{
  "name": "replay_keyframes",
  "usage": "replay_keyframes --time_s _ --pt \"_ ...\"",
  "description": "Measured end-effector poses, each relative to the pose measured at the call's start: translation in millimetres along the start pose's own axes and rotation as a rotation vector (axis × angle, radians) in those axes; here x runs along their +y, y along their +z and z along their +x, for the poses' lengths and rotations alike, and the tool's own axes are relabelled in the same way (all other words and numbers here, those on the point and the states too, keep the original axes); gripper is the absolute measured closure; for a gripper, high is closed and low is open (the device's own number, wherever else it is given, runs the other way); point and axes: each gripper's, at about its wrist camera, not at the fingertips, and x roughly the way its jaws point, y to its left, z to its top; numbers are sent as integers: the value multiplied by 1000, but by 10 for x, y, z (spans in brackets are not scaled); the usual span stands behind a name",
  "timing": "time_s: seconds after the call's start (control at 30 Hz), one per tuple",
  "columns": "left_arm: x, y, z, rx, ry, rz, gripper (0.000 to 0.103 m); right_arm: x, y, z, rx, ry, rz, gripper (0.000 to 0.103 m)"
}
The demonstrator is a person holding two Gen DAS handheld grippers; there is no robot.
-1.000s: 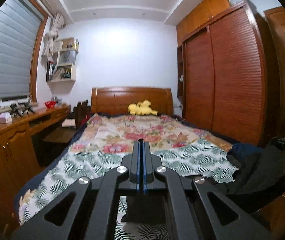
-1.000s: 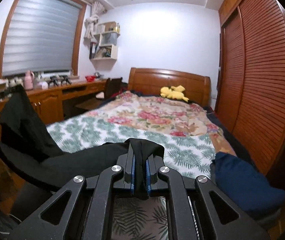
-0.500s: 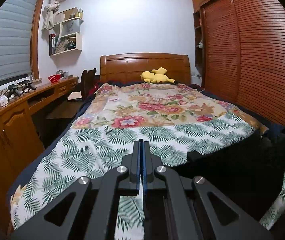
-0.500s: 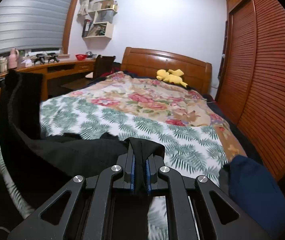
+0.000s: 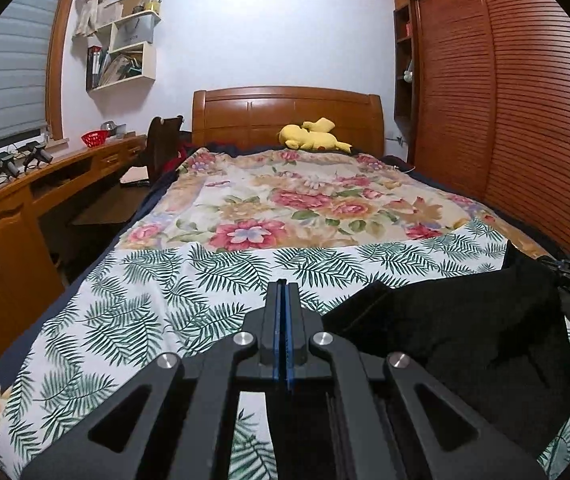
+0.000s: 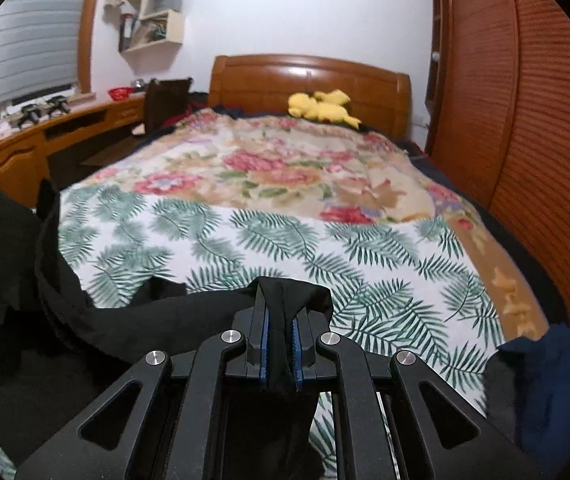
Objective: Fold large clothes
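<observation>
Tongs (image 6: 281,304) pinching black garment (image 6: 189,320), angled downward

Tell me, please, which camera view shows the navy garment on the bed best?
The right wrist view: the navy garment lies bunched at the lower right on the leaf-print cover. The left wrist view does not show it.
</observation>
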Motion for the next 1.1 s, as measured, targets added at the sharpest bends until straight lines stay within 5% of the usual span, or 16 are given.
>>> replay_keyframes --time_s 0.37,0.5,0.6,0.67,0.9,1.1 --pt "-62 -183 403 76 -41 26 101 -94 -113 826 154 -53 74 97" --pt "-136 -346 383 112 -80 33 94 -75 -192 1009 218 -39 54 90" --pt "-169 -422 347 123 -92 24 90 -55 -185 973 219 -54 32 80" --pt "-231 -452 325 133 -101 33 88 -2 -170 939 238 -106 -26 53" --pt "-444 -560 116 150 -168 42 83 25 -173 553 207 -116 -89 51" --pt "-634 -721 -166 158 -213 60 80 208 -365 63 172 19 -67 51"
